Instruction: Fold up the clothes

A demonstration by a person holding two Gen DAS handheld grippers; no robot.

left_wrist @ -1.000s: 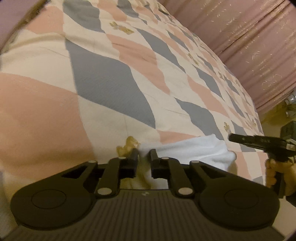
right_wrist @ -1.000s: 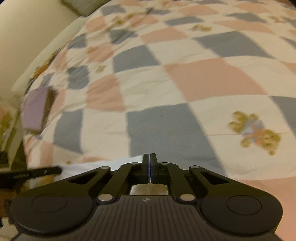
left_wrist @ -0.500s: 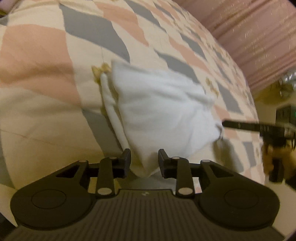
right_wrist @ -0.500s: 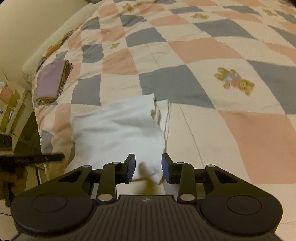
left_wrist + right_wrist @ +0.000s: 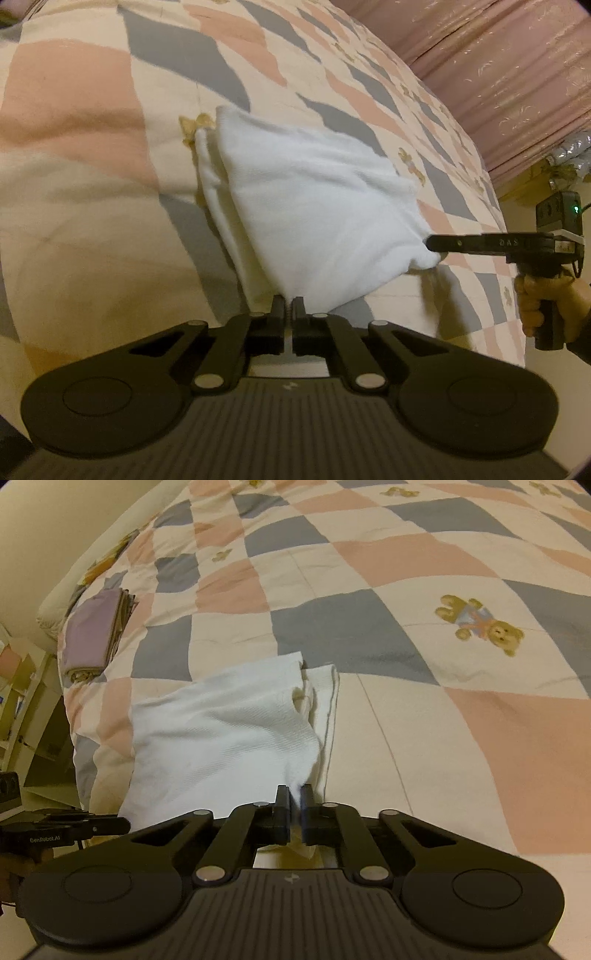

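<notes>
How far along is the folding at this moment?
Done: a folded lavender stack sits near the quilt's edge. In hand: the white garment, already doubled over, is pinched at its near corners by the left gripper and right gripper. Left: probably another fold, then stacking.

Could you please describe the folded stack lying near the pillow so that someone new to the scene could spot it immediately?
Start from the bed's checked quilt of pink, grey and cream squares and follow it to the corner beside the long cream pillow. There lies a small flat stack of folded cloth with a lilac top layer. Its lilac colour and neat edges set it apart from the rumpled white garment.
</notes>
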